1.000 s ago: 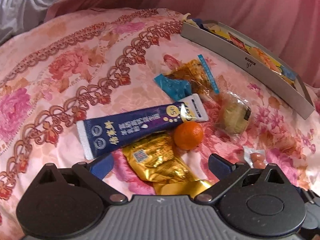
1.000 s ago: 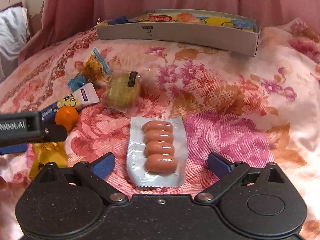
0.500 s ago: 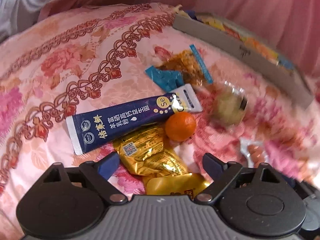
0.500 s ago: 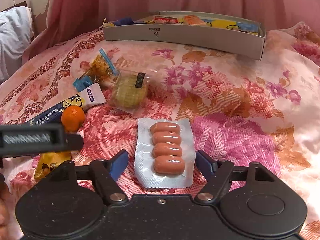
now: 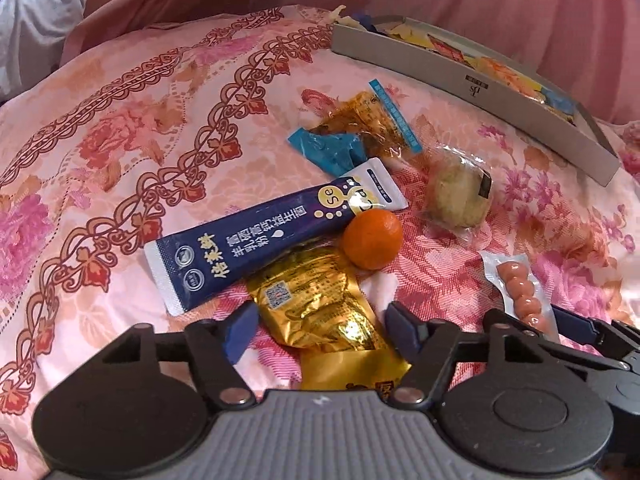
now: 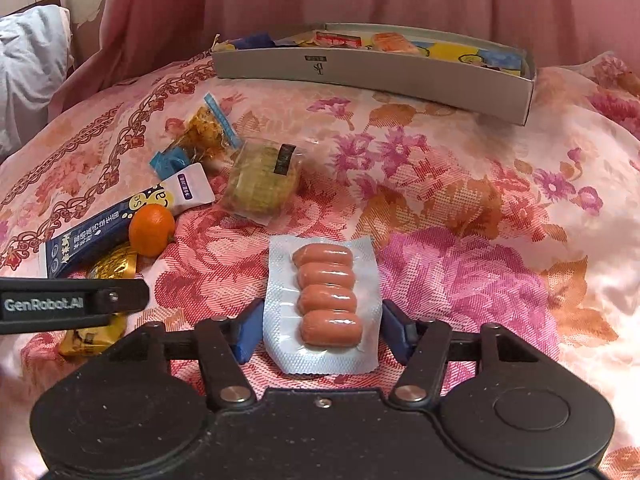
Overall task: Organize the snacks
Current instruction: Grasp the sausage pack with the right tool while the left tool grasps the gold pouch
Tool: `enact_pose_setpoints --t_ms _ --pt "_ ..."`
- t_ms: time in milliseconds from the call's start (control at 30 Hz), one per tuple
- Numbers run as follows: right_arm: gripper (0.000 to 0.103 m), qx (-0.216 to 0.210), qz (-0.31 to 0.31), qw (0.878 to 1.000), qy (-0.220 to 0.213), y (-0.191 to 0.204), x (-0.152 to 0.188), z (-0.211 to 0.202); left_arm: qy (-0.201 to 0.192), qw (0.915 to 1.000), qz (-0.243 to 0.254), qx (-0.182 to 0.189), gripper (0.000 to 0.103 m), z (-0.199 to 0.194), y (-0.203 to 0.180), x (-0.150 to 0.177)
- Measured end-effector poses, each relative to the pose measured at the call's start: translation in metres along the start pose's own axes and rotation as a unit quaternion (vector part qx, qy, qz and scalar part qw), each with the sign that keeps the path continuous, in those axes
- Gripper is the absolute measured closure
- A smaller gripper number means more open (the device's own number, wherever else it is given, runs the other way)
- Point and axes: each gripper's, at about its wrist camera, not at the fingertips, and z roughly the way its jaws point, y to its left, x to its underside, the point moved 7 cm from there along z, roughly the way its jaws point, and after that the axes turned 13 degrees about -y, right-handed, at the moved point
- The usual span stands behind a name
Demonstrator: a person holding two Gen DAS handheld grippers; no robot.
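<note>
Both claws have narrowed over the last second. Right claw point(image 6: 320, 330) now brackets the sausage pack point(image 6: 323, 304) — blue pads just beside its edges, not yet pinching as far as I can tell. Left claw point(image 5: 318, 330) is partly spread around the gold foil pouch point(image 5: 316, 304), also no grip yet. Reads as two picks about to close.

Pack and pouch both lie flat on the bed. Grey box point(image 6: 372, 70) sits well apart at the far side, already holding several snacks. Loose ones remain: orange point(image 6: 151, 230), navy sachet point(image 5: 272, 230), wrapped cake point(image 6: 262, 176).

Floral pink bedspread point(image 6: 460, 208), soft — expect sag under pressure. Pink curtain behind, a white pillow at left.
</note>
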Motion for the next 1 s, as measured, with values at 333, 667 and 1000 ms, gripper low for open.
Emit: enact_pose_setpoints --t_ms 333,667,1000 --pt "0.04 -0.005 -0.015 1.0 0.011 0.008 0.004 -0.009 0.03 0.9973 0.051 0.043 0.042 -0.016 0.0 0.005" --pt "0.041 -0.002 -0.01 1.0 0.004 0.006 0.004 -0.004 0.043 0.9964 0.057 0.044 0.041 -0.016 -0.001 0.005" --pt "0.049 0.012 -0.048 0.999 -0.013 0.017 0.005 -0.017 0.048 0.9962 0.056 0.045 0.054 -0.022 -0.001 0.007"
